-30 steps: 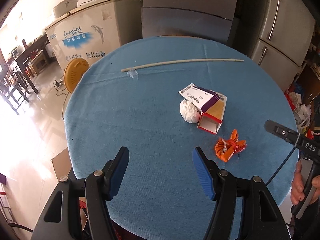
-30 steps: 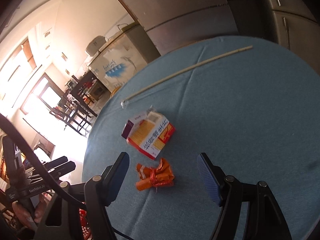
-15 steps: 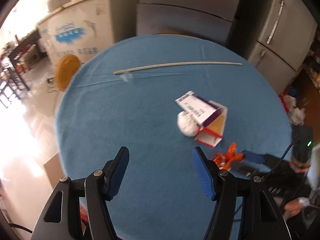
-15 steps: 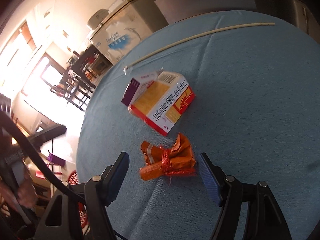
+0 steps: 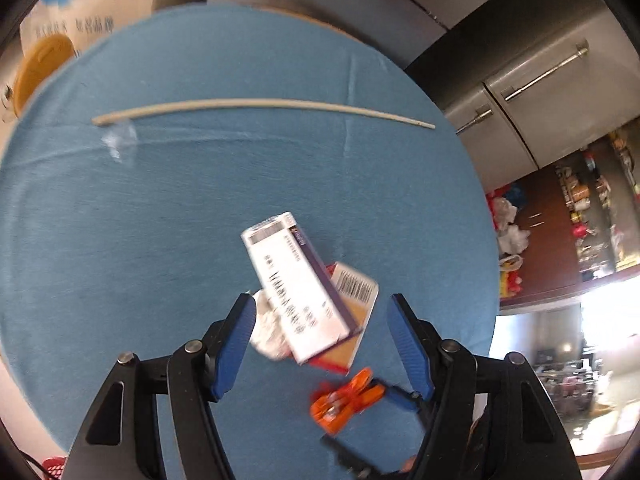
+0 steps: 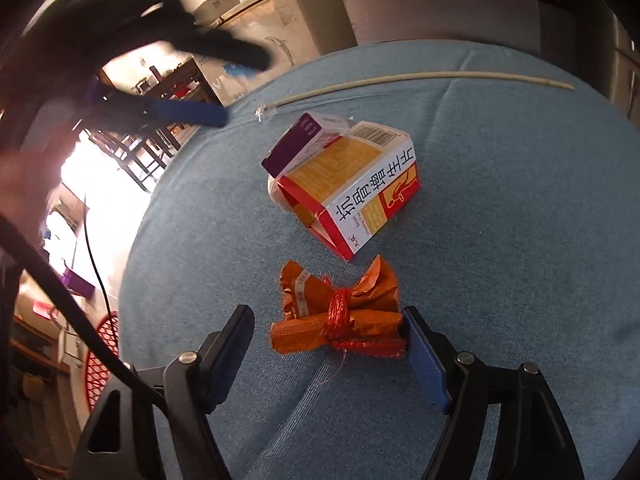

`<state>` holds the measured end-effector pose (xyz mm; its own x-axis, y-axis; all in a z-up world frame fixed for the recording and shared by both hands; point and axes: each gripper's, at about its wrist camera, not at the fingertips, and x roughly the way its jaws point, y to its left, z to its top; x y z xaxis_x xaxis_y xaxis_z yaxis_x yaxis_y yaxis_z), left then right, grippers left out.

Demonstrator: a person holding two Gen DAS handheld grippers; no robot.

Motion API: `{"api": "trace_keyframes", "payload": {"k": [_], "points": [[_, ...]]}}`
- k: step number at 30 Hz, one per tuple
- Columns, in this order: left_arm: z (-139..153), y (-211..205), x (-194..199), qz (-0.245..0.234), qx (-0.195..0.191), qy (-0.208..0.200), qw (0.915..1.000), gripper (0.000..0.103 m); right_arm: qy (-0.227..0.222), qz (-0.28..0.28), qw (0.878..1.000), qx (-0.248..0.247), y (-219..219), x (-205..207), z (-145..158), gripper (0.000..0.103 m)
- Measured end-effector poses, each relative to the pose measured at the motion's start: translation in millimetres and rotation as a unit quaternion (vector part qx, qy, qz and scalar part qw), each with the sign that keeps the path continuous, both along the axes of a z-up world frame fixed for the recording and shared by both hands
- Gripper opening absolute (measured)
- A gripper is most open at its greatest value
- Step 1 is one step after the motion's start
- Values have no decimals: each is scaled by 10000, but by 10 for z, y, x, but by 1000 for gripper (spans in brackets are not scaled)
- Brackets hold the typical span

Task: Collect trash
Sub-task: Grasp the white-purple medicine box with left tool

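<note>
In the left wrist view the white crumpled wad is half hidden under the white and purple carton, which lies on the red and yellow carton; print there is smeared by blur. The left gripper stands open around these, pads clear of them, its jaws having just widened. The right gripper is open too, just widened, with the crinkled orange wrapper, tied with red string, between its fingers; the right pad seems to touch the wrapper's end, the left stands clear. All rest on a round table under blue woven cloth, with a thin pale stick at the far side and steel fridge doors beyond.
</note>
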<state>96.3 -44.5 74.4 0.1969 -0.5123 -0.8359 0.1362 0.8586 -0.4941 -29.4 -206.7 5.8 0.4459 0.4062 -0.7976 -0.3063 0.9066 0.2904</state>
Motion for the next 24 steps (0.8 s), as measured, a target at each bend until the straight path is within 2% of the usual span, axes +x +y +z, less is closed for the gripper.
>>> {"api": "trace_keyframes", "payload": {"k": [6, 17, 24], "points": [[-267, -132, 227, 66, -100, 556, 9984, 69, -128, 130, 9995, -258, 146, -65, -15, 80], [-568, -180, 446, 355, -44, 972, 9946, 69, -109, 236, 9984, -504, 278, -33, -65, 80], [-716, -144, 433, 536, -258, 1227, 9907, 67, -156, 297, 9964, -780, 362, -71, -84, 80]]}}
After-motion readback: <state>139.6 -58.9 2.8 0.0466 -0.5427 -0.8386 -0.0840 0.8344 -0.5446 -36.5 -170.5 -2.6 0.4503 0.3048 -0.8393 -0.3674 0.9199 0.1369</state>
